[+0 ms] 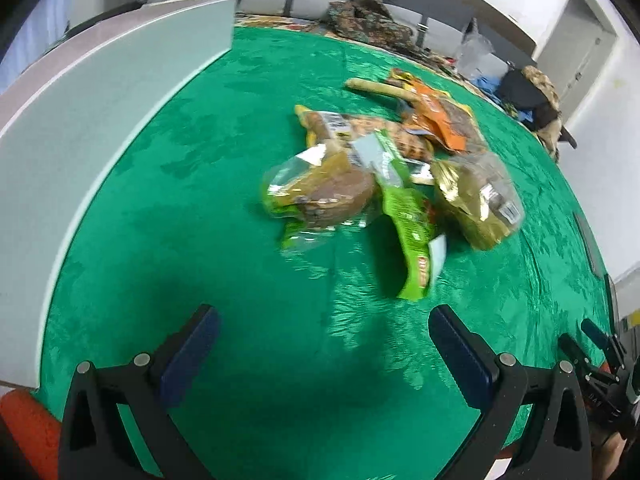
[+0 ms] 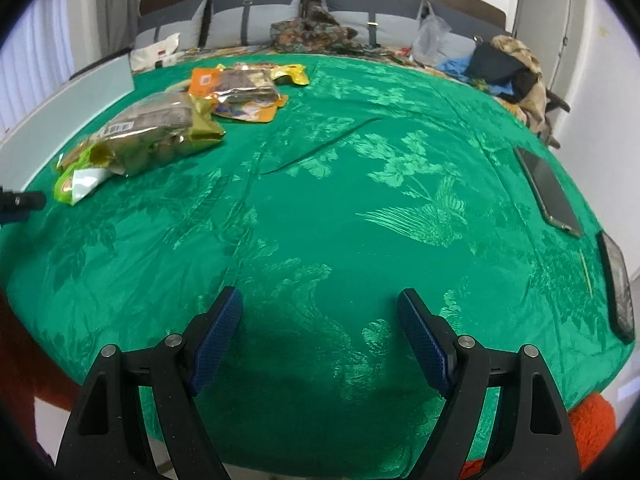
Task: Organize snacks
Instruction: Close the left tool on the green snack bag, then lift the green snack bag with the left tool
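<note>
Approach step: left gripper (image 1: 324, 344) and right gripper (image 2: 320, 336) both fingers apart, empty, over green cloth (image 2: 360, 208); next, reach snack pile (image 1: 380, 176), likely nearest green packet (image 1: 412, 232).

Roughly six snack packets (image 1: 384, 168) heaped on one green cloth (image 1: 240, 240), two dark tablets (image 2: 552, 194), one white box (image 1: 80, 128)

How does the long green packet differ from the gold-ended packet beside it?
The green packet is long, narrow and opaque; the gold-ended packet is broader, bulkier and partly clear, showing brown contents. The green one reaches nearer the left claw. Both lie untouched on the green cloth.
</note>
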The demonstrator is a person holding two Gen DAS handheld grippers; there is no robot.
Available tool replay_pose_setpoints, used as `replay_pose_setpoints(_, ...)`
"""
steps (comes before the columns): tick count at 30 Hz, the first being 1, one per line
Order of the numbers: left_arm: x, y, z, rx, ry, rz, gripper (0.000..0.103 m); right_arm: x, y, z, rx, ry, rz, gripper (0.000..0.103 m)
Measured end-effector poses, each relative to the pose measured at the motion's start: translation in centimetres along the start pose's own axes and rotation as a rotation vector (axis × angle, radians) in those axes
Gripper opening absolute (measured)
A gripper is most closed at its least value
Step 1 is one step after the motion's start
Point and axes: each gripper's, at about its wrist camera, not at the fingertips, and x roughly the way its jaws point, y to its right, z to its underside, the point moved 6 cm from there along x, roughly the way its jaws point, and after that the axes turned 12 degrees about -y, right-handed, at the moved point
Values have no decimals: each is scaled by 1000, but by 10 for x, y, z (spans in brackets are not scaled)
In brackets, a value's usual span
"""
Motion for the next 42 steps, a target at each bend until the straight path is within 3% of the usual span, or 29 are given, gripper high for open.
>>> replay_pose_setpoints(10,-1,66,-31,178,35,-34,103,3,3,1,30,-4,-43,83)
replay_pose_setpoints(16,30,81,-42,229,-18,-183,100,4,2,1,30,1,-49,83)
replay_pose_setpoints(17,33,82,-43,244,-26,-213,87,4,2,1,31,2,-50,83)
replay_pose_setpoints(18,35,83,-43,254,-35,-223,66,4,2,1,31,4,-51,84)
replay_pose_setpoints(20,34,83,-42,255,-40,-195,44,4,2,1,32,6,-55,85)
replay_pose_setpoints(22,31,80,-39,252,-47,-187,42,4,3,0,32,7,-56,85)
replay_pose_setpoints(24,26,78,-31,253,-61,-145,19,4,3,0,32,10,-56,85)
replay_pose_setpoints(25,24,78,-25,249,-75,-127,16,4,3,0,32,10,-56,85)
replay_pose_setpoints(31,15,68,-1,240,-64,-90,17,4,3,-1,35,14,-54,85)
replay_pose_setpoints(35,12,66,3,216,-34,-63,23,4,2,-2,39,21,-51,85)
replay_pose_setpoints(37,12,65,4,216,-26,-52,37,4,2,-2,38,22,-51,85)
replay_pose_setpoints(39,12,64,5,212,-18,-83,68,4,2,-2,39,24,-51,85)
replay_pose_setpoints(42,13,59,7,204,-5,-97,73,4,2,-1,40,31,-51,85)
